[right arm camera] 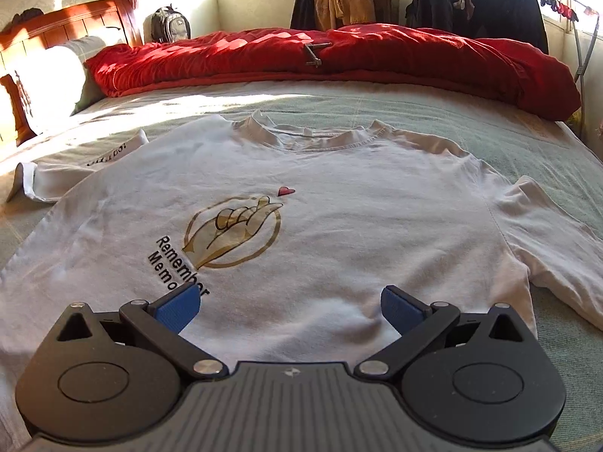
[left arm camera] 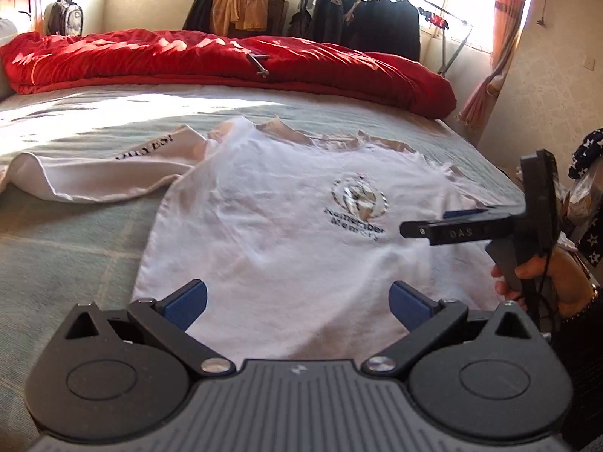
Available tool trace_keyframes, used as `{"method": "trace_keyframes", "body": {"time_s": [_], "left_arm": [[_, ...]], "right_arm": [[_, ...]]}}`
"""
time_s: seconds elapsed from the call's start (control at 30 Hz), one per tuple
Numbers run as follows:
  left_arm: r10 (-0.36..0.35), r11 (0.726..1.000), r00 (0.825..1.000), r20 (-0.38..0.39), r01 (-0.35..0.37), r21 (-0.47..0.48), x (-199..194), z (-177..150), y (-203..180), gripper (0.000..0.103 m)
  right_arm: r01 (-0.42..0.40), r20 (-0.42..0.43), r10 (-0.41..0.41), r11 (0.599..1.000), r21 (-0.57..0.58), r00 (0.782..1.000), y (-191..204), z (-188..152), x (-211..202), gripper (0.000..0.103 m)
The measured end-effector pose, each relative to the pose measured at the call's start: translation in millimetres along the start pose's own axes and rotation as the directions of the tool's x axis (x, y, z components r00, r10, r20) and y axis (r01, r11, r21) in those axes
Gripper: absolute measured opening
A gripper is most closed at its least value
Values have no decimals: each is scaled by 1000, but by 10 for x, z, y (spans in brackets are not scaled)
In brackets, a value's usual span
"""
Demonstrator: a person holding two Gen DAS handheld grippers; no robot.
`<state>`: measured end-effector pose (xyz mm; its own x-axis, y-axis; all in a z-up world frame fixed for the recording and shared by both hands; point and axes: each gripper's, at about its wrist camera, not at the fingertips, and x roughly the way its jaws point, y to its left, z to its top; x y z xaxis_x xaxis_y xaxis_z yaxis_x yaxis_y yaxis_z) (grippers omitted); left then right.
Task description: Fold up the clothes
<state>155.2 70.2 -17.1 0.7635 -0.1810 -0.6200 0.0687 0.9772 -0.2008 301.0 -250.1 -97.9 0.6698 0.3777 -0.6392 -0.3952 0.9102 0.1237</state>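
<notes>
White T-shirt (right arm camera: 339, 226) lies flat, unfolded, ahead of both wide-open, empty grippers, left gripper (left arm camera: 297, 303) and right gripper (right arm camera: 290, 307); folding needs an edge pinched

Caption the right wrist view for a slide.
Open right tool poised over a white T-shirt spread flat on the bed, red duvet behind.

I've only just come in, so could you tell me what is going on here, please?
A person holds a gripper in each hand over a white T-shirt spread face up on the bed. The left gripper and right gripper are both open and grasp nothing. No fold is made yet. A second white garment lies beside it.
</notes>
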Motion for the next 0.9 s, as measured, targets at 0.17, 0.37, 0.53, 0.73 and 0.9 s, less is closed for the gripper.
{"method": "trace_keyframes", "body": {"time_s": [0.17,0.37,0.53,0.73,0.9], "left_arm": [[97,978,994,49,-86,-190,52,567,791,85],[100,993,995,26,-99,-64,540,1218,1043,60],[36,982,998,-56,-25,185,1197,1462,1055,60],[18,893,979,-202,75,443,1980,1558,1141,60],[-9,905,965,-263,120,407,2317,1493,1524,60]], "right_arm": [[-152,92,143,984,97,985,-49,70,-151,103],[-228,131,212,966,125,968,-56,96,-142,103],[-257,150,241,962,95,959,-23,88,-134,103],[-256,135,240,960,116,961,-56,71,-29,103],[-250,128,233,958,143,964,-84,49,55,103]]}}
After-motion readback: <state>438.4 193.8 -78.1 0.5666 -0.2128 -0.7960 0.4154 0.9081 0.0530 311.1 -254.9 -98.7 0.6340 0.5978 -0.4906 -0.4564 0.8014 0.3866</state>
